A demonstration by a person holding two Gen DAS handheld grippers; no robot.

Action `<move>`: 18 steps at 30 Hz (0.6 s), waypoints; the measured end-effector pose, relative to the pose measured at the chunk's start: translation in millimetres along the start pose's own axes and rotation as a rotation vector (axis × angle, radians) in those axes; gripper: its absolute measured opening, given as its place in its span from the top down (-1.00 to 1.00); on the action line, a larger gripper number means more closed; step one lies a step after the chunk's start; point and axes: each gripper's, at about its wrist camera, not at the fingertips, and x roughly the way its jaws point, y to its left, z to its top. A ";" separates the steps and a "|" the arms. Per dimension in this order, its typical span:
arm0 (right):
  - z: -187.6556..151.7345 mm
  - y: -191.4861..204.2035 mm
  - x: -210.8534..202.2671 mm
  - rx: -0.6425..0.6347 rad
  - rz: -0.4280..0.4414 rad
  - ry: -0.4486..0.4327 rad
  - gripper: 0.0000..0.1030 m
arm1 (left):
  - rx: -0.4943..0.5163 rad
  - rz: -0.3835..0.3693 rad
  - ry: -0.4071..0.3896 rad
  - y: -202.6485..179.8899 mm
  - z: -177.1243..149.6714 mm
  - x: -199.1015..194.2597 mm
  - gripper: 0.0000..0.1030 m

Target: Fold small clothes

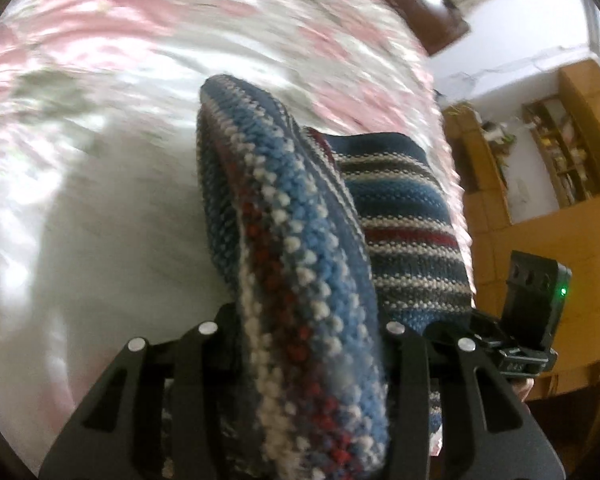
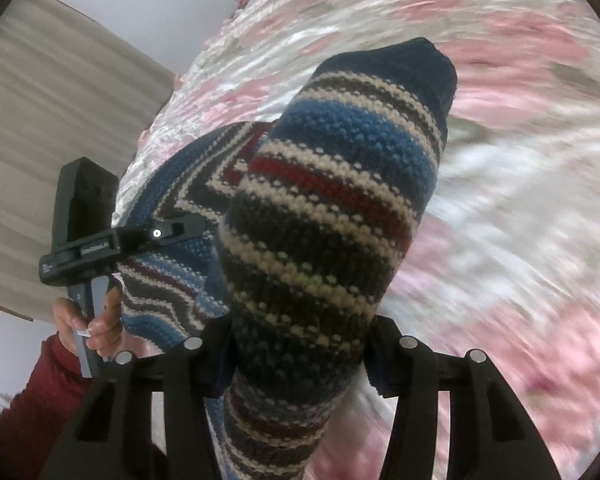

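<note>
From the left wrist camera, I see the bed sheet (image 1: 100, 128) as a pink and white smear — the pattern is too blurry to make out. The striped knit piece (image 1: 300, 264) fills the middle and hides the tips of my left gripper (image 1: 308, 344). The gripper is squeezed on a thick fold of the knit, which bulges up between the two black fingers. More of the knit hangs off to the right, above the bed. I cannot tell what kind of clothing it is. Further right stands a brown wooden shelf (image 1: 556, 152), with its small things too fuzzy to name. My right gripper (image 1: 528, 340) pokes in at the edge, partly cut off.

From the right wrist camera, I see a hand (image 2: 96, 320) in a dark red sleeve (image 2: 32, 408) holding the left gripper (image 2: 156, 236), which is clamped on the far part of the knit. In the middle, the striped knit piece (image 2: 332, 208) stands up tall and covers the tips of the right gripper (image 2: 296, 352) — it is pinched tight on the knit too. The blurry bed sheet (image 2: 520, 160) lies behind it.
</note>
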 end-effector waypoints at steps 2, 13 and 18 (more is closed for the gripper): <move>-19.4 -22.9 -31.3 0.004 -0.012 -0.003 -0.01 | 0.013 -0.021 -0.007 -28.9 -19.9 13.5 0.23; -91.1 -166.8 -66.6 0.149 -0.069 0.068 -0.05 | -0.025 0.048 0.043 -85.5 -111.8 141.8 0.18; -111.5 -183.1 -53.2 0.199 0.022 -0.002 -0.15 | -0.007 0.066 0.018 -75.9 -121.2 145.6 0.08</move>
